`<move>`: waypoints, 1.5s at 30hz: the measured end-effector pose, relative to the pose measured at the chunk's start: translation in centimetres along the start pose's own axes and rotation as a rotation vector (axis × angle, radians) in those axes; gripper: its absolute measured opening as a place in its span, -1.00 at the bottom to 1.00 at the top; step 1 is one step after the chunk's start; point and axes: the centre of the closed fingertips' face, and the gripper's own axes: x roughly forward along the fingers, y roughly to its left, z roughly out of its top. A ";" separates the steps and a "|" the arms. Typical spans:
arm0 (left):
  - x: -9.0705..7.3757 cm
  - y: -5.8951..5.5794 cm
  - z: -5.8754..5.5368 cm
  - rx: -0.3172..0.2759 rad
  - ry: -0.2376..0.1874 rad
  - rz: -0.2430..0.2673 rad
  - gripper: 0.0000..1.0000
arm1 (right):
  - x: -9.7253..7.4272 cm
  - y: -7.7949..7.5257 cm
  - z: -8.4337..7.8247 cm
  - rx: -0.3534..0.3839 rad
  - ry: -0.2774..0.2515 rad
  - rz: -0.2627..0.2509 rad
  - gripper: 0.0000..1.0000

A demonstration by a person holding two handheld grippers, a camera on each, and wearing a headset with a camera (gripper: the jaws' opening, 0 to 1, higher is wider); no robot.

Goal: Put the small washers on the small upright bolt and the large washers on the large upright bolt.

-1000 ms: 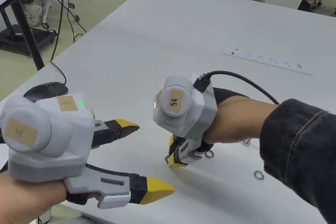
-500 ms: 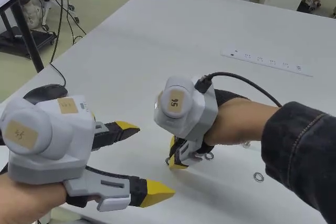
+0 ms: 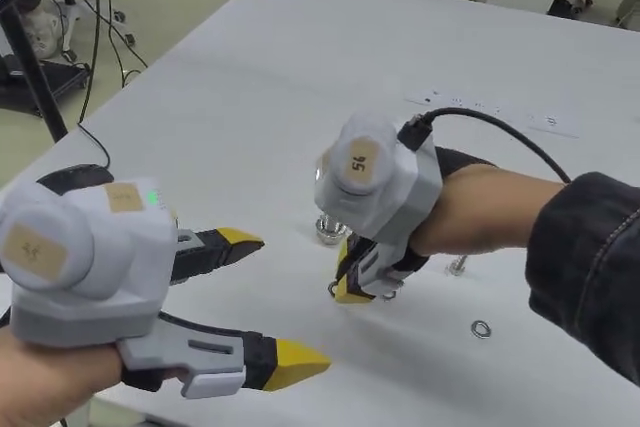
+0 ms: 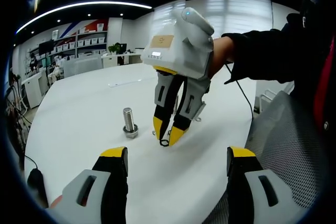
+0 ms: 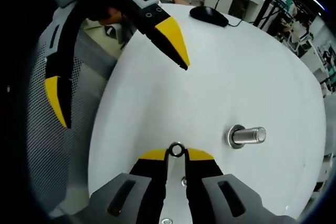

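Note:
My right gripper [image 3: 343,293] is shut on a small metal washer [image 5: 176,149], held edge-on at its yellow fingertips [image 4: 167,136] just above the white table [image 3: 250,97]. The large upright bolt [image 3: 330,230] stands right behind it, with a washer around its base [image 4: 130,131]. In the right gripper view that bolt [image 5: 247,136] lies to the right of the tips. A small upright bolt [image 3: 458,267] pokes out beside the right wrist. Loose washers [image 3: 481,328] lie on the table near it. My left gripper [image 3: 272,302] stands open at the near left, apart from everything.
A white power strip [image 3: 490,110] lies at the back right of the table. A black mouse [image 3: 70,179] sits at the left edge. The table's front edge runs just under the left gripper. A grey mesh chair [image 4: 283,145] stands below the table.
My right gripper has risen slightly off the table with the washer, and the large bolt now shows behind it. The left gripper has stayed open in place.

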 end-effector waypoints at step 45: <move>2.8 -0.3 1.7 0.054 0.011 -0.099 0.53 | -10.2 -4.6 -9.3 0.227 0.000 -0.209 -0.74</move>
